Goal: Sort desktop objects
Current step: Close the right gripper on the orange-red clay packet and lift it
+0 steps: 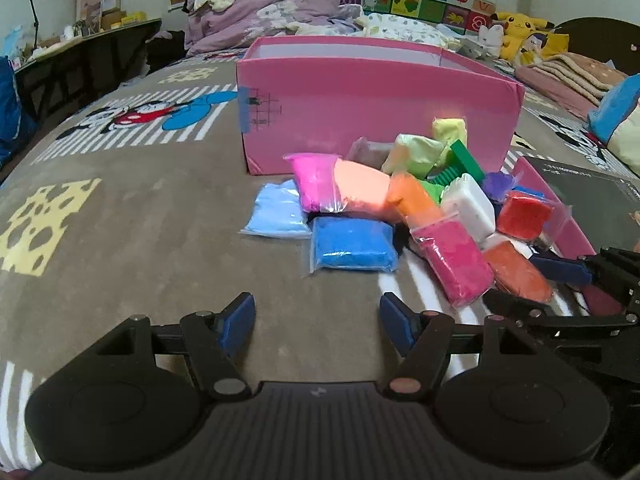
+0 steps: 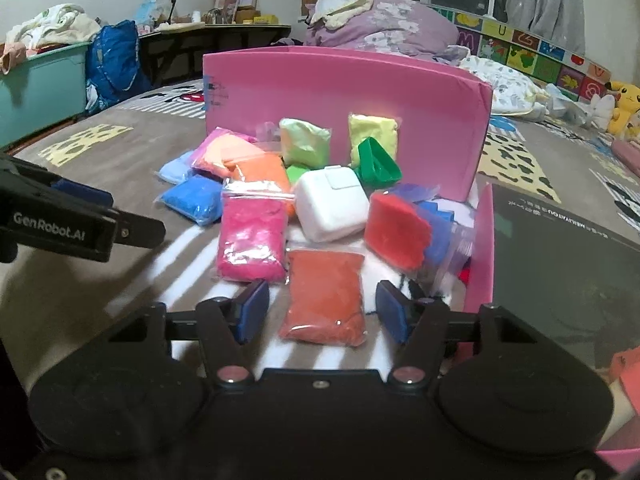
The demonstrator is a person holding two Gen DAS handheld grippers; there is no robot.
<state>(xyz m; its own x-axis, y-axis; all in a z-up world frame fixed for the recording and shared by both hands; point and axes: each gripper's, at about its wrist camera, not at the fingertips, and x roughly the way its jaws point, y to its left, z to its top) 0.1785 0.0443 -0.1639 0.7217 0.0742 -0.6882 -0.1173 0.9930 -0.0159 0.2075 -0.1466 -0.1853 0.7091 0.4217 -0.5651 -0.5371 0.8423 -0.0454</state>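
A heap of coloured clay bags lies on the bedspread in front of a tall pink box (image 2: 340, 92). My right gripper (image 2: 324, 312) is open, its blue pads on either side of an orange-red bag (image 2: 324, 296) without touching it. Around that bag lie a magenta bag (image 2: 250, 236), a red bag (image 2: 396, 228), a white block (image 2: 332, 204) and a green plastic tool (image 2: 378, 164). My left gripper (image 1: 318, 320) stands open over bare bedspread, with nothing between its fingers. A blue bag (image 1: 352, 244) lies just ahead of it, a light blue bag (image 1: 278, 212) behind that.
A pink lid (image 2: 480, 248) with a dark sheet in it lies right of the heap. Piled bedding (image 1: 272, 8) and plush toys (image 1: 520, 32) sit behind the box. A desk (image 1: 80, 52) stands off the bed's left edge. Open bedspread lies left of the heap.
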